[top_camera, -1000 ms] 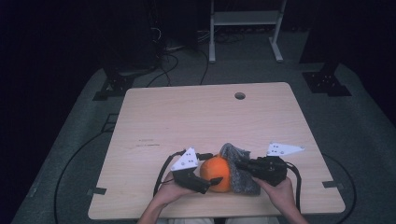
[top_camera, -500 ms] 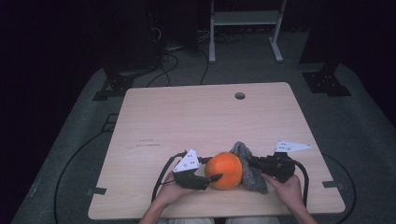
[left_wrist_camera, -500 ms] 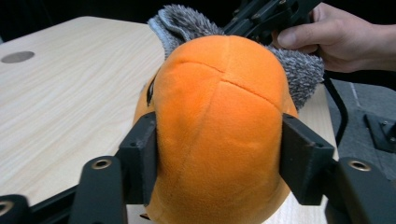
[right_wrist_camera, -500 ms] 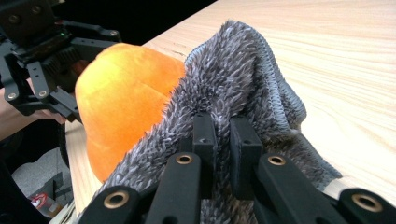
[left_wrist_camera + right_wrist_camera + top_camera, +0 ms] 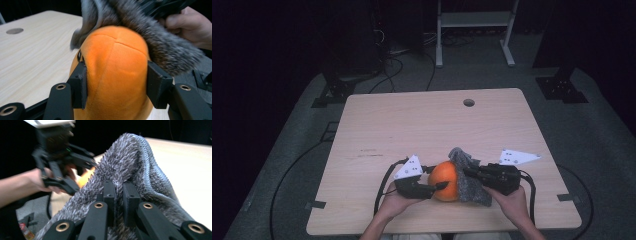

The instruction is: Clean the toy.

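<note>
Orange plush ball [image 5: 446, 180]: soft stitched toy with seams across its crown, resting on the near middle of the table, between the two grippers.
Grey cloth [image 5: 471, 176]: shaggy, fringed fabric draped over the ball's right side and top, trailing to the tabletop on the near right.
Left gripper [image 5: 436, 187]: comes in from the near left; its jaws have just been closing and now press on the ball's two flanks, the plush bulging between the pads [image 5: 81, 85] in the left gripper view.
Right gripper [image 5: 468, 172]: comes in from the near right, jaws clenched on a fold of the cloth high on the ball; in the right gripper view the pads [image 5: 109, 192] stand almost together with pile bunched between them.
Hands: one behind each gripper at the near edge, left hand [image 5: 394, 202], right hand [image 5: 514, 200].
Table [image 5: 422, 125]: pale wood grain, with a round cable hole [image 5: 469, 102] at the far side, right of centre.
Step in hand (judged): ball steadied on one side, cloth gripped on the other, for wiping or wrapping the ball.
Next move (judged): the left grip must stay firm without crushing the plush while the cloth is drawn across the surface; a hard tug could roll the ball out of the jaws.
</note>
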`<state>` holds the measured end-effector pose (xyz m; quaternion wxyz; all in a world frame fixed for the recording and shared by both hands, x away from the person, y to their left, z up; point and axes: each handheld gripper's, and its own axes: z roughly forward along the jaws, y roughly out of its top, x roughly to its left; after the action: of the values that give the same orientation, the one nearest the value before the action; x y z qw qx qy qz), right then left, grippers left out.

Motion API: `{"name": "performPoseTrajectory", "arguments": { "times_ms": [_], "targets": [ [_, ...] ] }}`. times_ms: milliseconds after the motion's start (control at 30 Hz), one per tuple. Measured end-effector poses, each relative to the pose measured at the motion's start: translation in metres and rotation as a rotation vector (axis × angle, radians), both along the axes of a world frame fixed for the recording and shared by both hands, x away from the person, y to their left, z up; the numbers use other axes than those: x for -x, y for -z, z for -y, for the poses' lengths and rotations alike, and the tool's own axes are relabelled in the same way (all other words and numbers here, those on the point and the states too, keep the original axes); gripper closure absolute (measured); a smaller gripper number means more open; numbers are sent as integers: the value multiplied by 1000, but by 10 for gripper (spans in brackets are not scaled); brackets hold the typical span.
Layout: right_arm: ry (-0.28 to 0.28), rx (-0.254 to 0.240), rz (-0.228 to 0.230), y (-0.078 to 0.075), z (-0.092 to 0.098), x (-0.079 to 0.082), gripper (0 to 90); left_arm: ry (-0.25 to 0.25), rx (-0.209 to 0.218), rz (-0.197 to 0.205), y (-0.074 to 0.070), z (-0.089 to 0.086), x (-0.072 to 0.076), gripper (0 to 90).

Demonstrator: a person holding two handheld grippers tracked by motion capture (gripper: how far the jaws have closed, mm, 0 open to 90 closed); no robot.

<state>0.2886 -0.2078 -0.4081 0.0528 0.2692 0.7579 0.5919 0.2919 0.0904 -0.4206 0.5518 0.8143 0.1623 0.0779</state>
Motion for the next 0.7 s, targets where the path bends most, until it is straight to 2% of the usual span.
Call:
{"name": "performPoseTrajectory", "arguments": {
  "times_ms": [33,67,133,167,200,233,367,433,467,500,567,600,633,667,700],
  "targets": [
    [-5,2,-43,8,2,-4,824,32,38,-32,4,-1,-1,303],
    [-3,-5,-46,10,3,-4,823,25,51,-24,7,-2,-3,260],
    [-2,-9,-45,12,5,-5,823,8,40,-15,11,-2,-6,147],
    [-8,-11,-45,12,5,-5,822,-1,29,-39,14,-1,-9,90],
    [-14,-8,-41,12,5,-5,822,10,24,-67,16,0,-11,75],
    [-15,-3,-36,12,5,-5,822,20,27,-72,17,2,-11,83],
    [11,12,-38,15,10,-9,821,31,19,-34,16,1,-8,240],
    [86,89,-54,20,15,-13,820,23,14,-26,14,-1,-7,314],
    [100,97,-71,23,17,-15,821,8,20,-18,12,-2,-5,343],
    [99,69,-96,26,21,-17,822,-6,24,-14,10,-3,-5,368],
    [101,29,-72,19,23,-15,822,-44,17,-1,6,-5,-4,389],
    [101,29,-72,19,23,-15,822,-44,17,-1,6,-5,-4,394],
    [70,-28,-4,4,20,-6,823,-71,7,-15,3,-5,-6,395],
    [70,-28,-4,4,20,-6,823,-71,7,-15,3,-5,-6,396],
    [23,-52,46,-9,11,3,823,-87,20,-40,3,-4,-7,395]
  ]
}}
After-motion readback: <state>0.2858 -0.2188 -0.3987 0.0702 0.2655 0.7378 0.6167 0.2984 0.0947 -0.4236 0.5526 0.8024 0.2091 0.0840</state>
